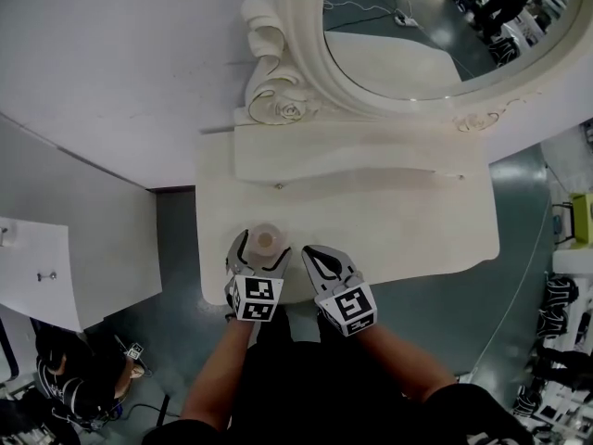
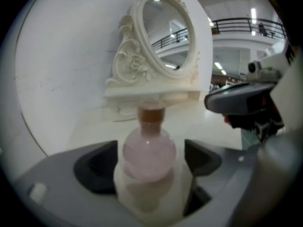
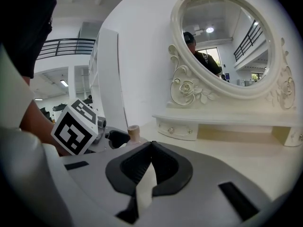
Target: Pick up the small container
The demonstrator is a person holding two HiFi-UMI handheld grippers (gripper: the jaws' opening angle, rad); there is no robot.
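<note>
White table [image 1: 417, 221] stood by wall, big oval mirror [image 1: 408, 35] at back. Left gripper [image 1: 262, 254] sat low at front edge, jaws spread wide, not pressing. Right gripper [image 3: 150, 150] was just beside it, jaws pressed together, nothing inside. Small pink bottle [image 2: 149, 150] with cork [image 2: 151, 113] stood upright on table, between left jaws. Best way, likely: squeeze slow on round belly, both sides even, then lift straight up. Round belly looked slippy; tilt could drop it.

Cream dressing table [image 1: 417, 221] bears mirror [image 1: 301, 35], small container [image 1: 265, 240].
</note>
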